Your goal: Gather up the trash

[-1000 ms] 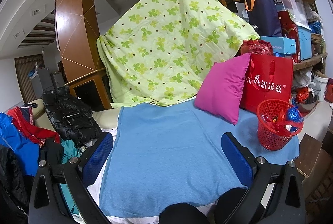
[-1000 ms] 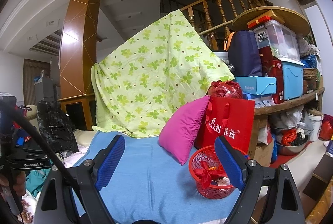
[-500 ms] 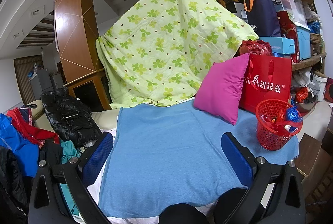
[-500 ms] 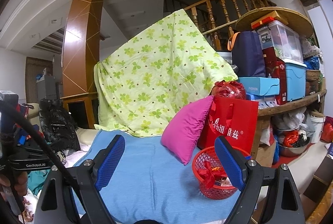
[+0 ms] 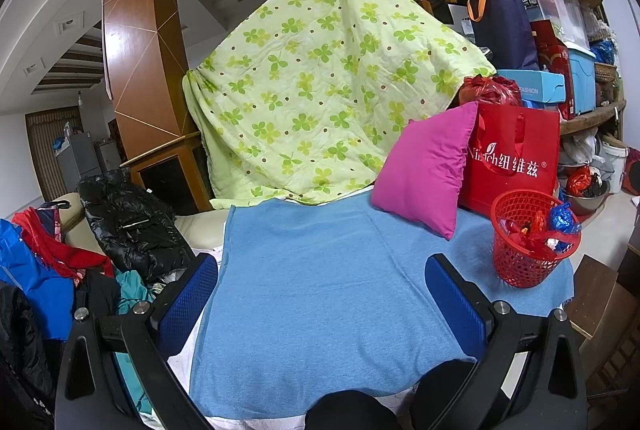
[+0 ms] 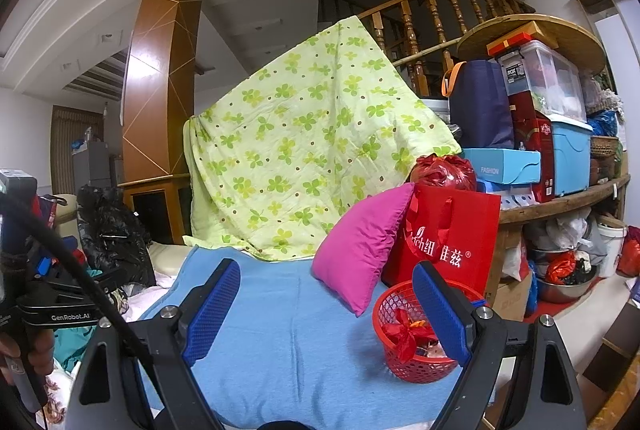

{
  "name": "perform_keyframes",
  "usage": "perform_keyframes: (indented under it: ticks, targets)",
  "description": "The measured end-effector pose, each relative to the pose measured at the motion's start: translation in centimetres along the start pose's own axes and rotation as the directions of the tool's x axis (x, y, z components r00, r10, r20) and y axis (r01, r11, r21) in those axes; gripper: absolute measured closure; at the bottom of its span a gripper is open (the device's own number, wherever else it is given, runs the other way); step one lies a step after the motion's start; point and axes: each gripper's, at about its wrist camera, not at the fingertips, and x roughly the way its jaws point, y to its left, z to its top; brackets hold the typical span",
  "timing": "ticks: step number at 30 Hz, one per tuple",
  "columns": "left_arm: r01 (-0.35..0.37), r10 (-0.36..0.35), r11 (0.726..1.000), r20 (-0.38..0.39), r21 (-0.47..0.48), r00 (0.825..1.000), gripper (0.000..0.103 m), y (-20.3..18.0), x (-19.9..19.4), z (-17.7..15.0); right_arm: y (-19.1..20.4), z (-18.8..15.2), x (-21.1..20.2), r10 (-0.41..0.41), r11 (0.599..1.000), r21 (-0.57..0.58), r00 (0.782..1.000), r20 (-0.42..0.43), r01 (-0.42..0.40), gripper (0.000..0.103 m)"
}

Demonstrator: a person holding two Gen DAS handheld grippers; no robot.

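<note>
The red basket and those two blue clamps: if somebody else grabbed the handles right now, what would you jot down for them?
Left gripper: open, empty, over the blue blanket.
Right gripper: open, empty, its right finger in front of the red basket.
Basket: upright at the blanket's right end, beside the pink pillow and the red paper bag. It already holds red and blue wrappers.
Done: some trash is in the basket.
Left: no loose trash shows on the blanket; check the clothes pile on the left and the hidden edges.
</note>
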Motion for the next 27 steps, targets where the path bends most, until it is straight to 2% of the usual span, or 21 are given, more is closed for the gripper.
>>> perform_keyframes:
  ticks: [27]
  targets:
    - [0.002, -0.002, 1.0, -0.006, -0.005, 1.0, 0.0, 0.42, 0.34, -0.43, 0.16, 0.03, 0.03, 0.002, 1.0, -0.004, 1.0, -0.004, -0.002, 0.013]
